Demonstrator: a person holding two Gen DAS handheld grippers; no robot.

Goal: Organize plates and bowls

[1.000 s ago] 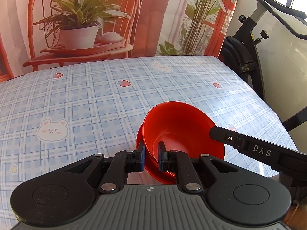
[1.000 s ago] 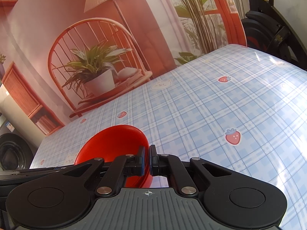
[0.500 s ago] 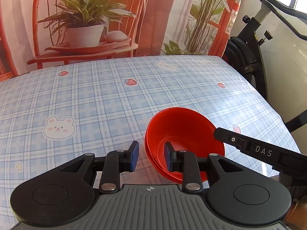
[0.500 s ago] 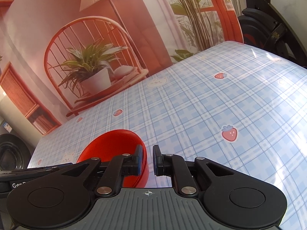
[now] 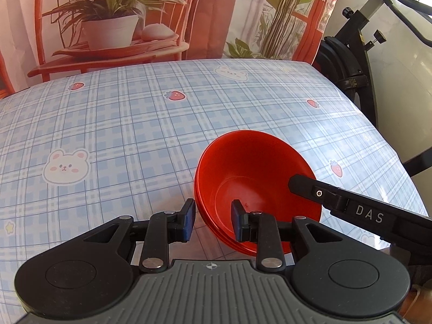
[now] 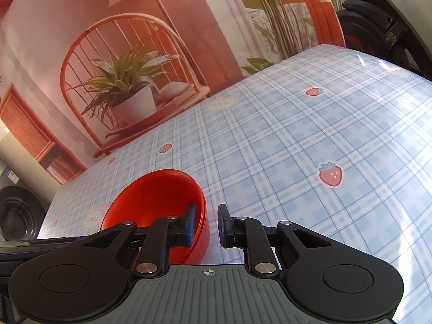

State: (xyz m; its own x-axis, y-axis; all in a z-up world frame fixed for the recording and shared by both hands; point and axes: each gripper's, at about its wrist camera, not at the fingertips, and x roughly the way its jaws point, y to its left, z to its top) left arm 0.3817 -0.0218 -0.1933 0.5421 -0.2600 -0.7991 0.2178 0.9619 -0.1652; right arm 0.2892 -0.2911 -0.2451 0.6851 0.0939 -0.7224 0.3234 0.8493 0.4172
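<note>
A red bowl [image 5: 256, 170] rests nested in another red bowl on the blue plaid table [image 5: 121, 135], near its front right. My left gripper [image 5: 213, 217] is open and straddles the bowl's near left rim, one pad outside and one inside, with no pad pressing. In the right wrist view the same bowl [image 6: 151, 197] lies at lower left. My right gripper [image 6: 207, 220] straddles its right rim, its jaws opening with a gap on both sides. One black finger [image 5: 337, 202] of the right gripper reaches into the bowl from the right.
The tablecloth [image 6: 297, 148] carries bear and strawberry prints. A printed backdrop [image 5: 113, 16] with a plant and chair hangs behind the table. A black exercise bike [image 5: 348, 62] stands off the table's far right corner. The table's right edge runs close by the bowl.
Both grippers were shut on the bowl's rim one second ago. Both have opened and let go of it. The bowl now sits lower, nested flush.
</note>
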